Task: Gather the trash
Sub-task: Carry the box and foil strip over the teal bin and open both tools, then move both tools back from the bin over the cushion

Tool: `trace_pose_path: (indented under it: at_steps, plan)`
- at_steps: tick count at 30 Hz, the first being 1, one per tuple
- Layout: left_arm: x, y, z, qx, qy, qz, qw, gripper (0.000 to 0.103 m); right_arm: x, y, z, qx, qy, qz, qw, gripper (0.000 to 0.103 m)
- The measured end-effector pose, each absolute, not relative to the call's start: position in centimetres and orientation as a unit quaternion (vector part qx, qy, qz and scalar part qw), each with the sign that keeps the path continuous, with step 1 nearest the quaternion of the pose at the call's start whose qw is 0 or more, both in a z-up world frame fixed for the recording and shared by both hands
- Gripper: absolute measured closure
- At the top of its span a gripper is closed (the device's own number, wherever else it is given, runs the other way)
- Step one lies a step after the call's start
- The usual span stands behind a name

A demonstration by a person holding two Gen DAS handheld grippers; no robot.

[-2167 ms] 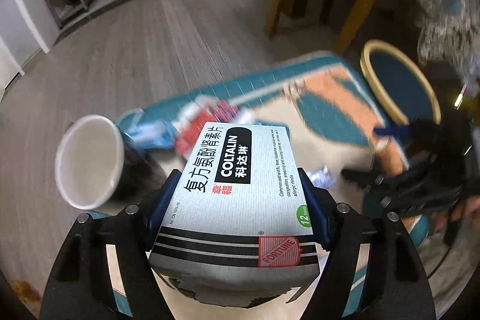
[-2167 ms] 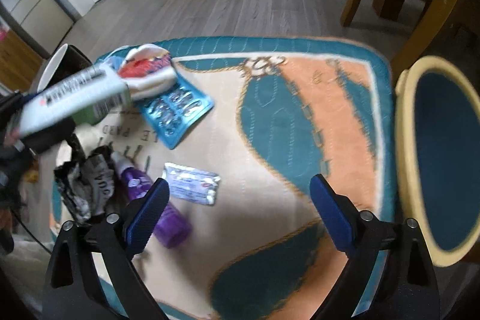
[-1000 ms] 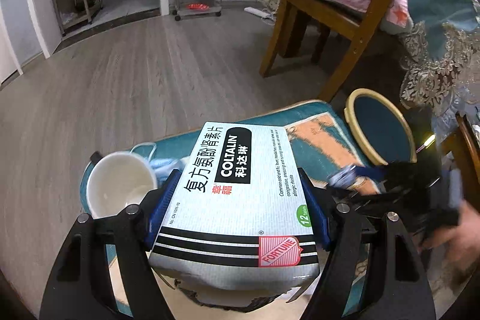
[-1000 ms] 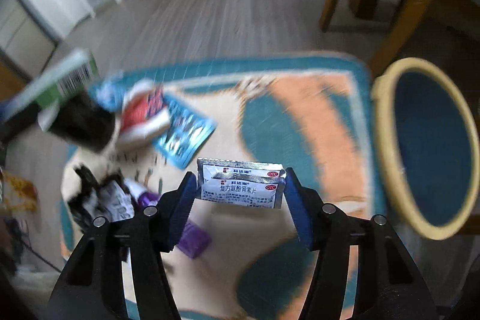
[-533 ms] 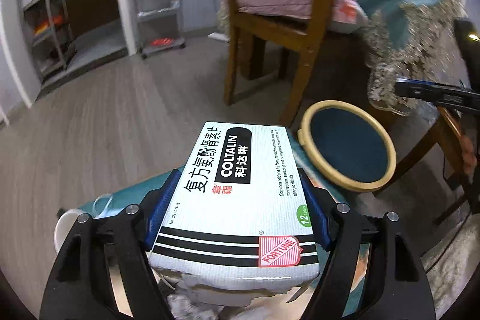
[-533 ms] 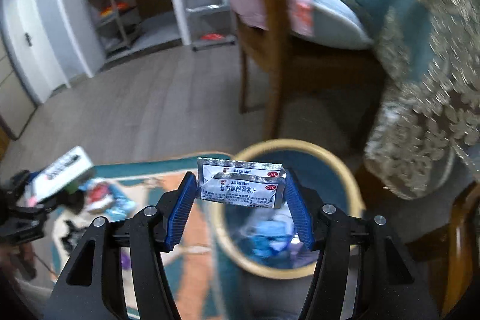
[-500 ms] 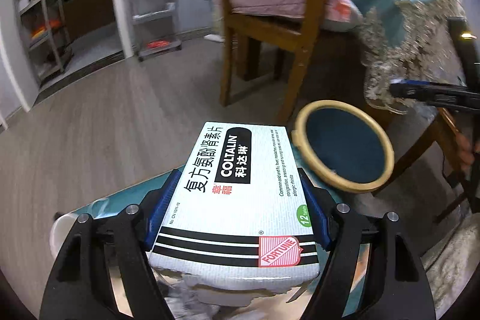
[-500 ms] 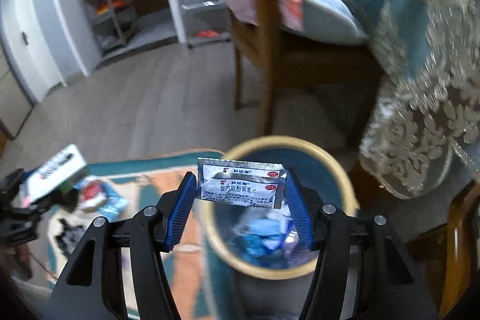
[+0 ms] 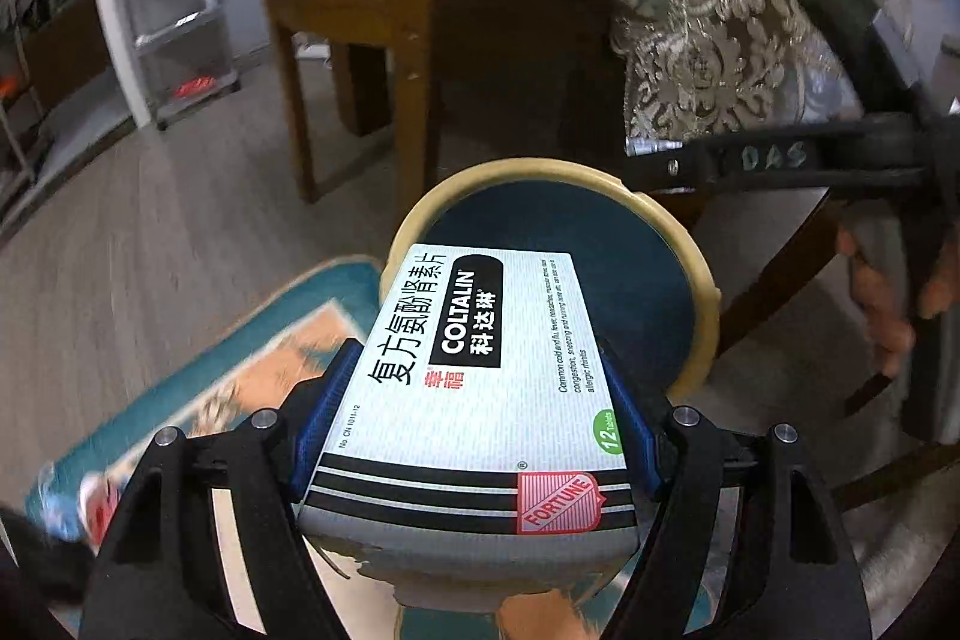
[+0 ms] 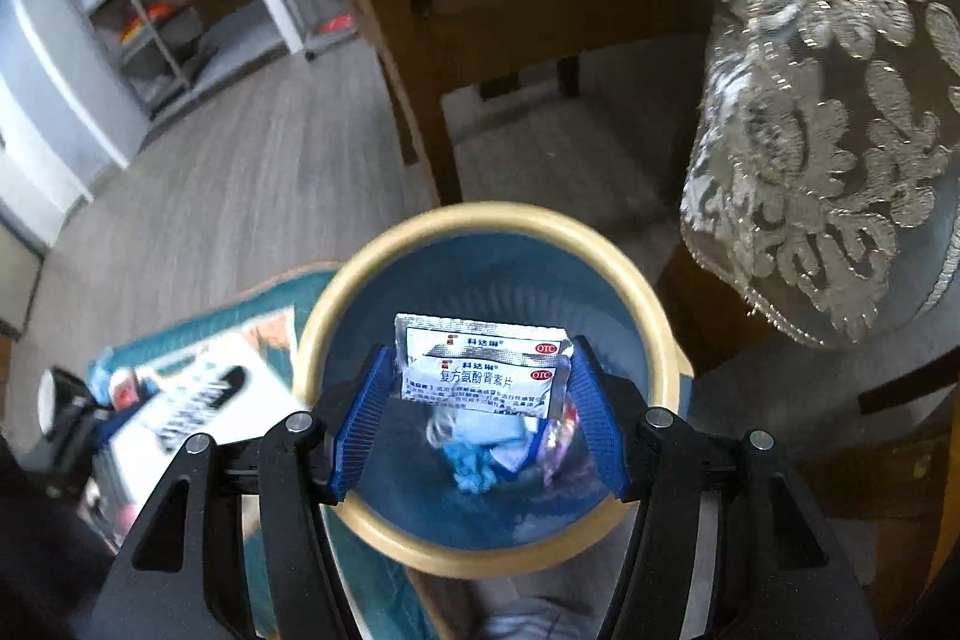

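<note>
Left tool [image 9: 474,400] pinches the COLTALIN box [image 9: 480,376], its far edge over the bin rim [image 9: 702,280], while right tool [image 10: 477,400] grips 2 foil sachets [image 10: 480,367] above the bin's open mouth, chair leg [image 10: 420,100] close behind.

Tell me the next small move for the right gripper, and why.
Probably open the right gripper fully and drop the foil sachet. The sachet sits between its blue pads directly over the open bin, with earlier trash visible at the bottom. The left gripper, clamping the medicine box, can follow.
</note>
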State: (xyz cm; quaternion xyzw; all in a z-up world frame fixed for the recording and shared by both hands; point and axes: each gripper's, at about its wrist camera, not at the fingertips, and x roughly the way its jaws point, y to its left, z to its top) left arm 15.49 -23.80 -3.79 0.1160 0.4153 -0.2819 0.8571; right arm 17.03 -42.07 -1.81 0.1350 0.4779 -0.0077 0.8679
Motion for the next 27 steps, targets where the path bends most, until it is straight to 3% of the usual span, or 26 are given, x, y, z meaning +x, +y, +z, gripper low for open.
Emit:
trace_pose_path:
  at_steps: [2,3,7,15,27]
  plan:
    - [16.1,-25.0,-3.6,0.126,0.404,-0.289,0.859,0.025,17.0,-42.9,-1.4,0.161,0.461,-0.011,0.873,0.028]
    - [16.3,-25.4,-3.5,0.132,0.401,-0.285,0.861,0.015,16.9,-43.2,-1.2,0.172,0.453,-0.012,0.875,0.021]
    - [16.3,-25.1,-2.8,0.128,0.39,-0.281,0.868,0.009,16.8,-43.4,-0.5,0.181,0.436,-0.008,0.882,0.014]
    - [14.1,-20.6,-0.5,0.132,0.389,-0.253,0.876,0.008,17.1,-42.3,0.5,0.189,0.426,0.0,0.885,0.01]
    - [9.1,-7.7,6.2,0.103,0.359,-0.164,0.913,0.006,15.4,-36.0,4.3,0.141,0.397,0.04,0.906,0.009]
